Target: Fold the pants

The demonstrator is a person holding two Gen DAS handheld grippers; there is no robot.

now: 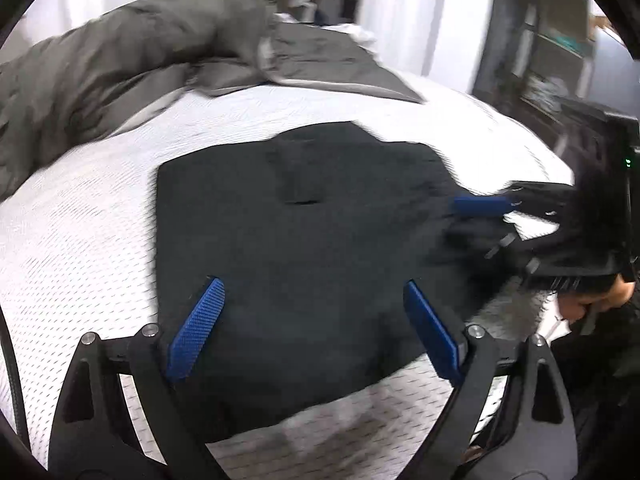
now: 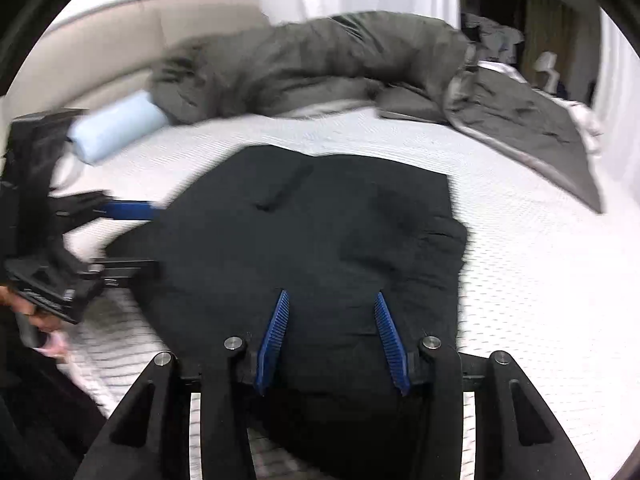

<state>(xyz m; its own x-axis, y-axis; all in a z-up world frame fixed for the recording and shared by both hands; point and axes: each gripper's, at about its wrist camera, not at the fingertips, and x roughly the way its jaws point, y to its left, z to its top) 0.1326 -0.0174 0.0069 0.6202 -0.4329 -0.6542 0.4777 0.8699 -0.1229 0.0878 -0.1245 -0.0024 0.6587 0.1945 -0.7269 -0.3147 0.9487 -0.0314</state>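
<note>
Black pants [image 1: 288, 232] lie folded into a compact, roughly square stack on the white mattress [image 1: 80, 240]. My left gripper [image 1: 312, 286] hovers over their near half with its blue pads spread wide and nothing between them. In the left wrist view my right gripper [image 1: 480, 224] reaches in blurred over the right edge of the pants. The right wrist view shows the same pants [image 2: 320, 232] under my right gripper [image 2: 331, 295], open about halfway and pinching no cloth. My left gripper [image 2: 132, 240] stands open at the left edge of the pants.
A crumpled grey duvet [image 2: 320, 64] lies across the far side of the bed, with a pale blue pillow [image 2: 116, 130] beside it near the headboard [image 2: 100, 36]. White curtains [image 1: 400, 20] and dark shelving [image 1: 552, 60] stand behind. A hand [image 1: 580, 304] grips the right tool.
</note>
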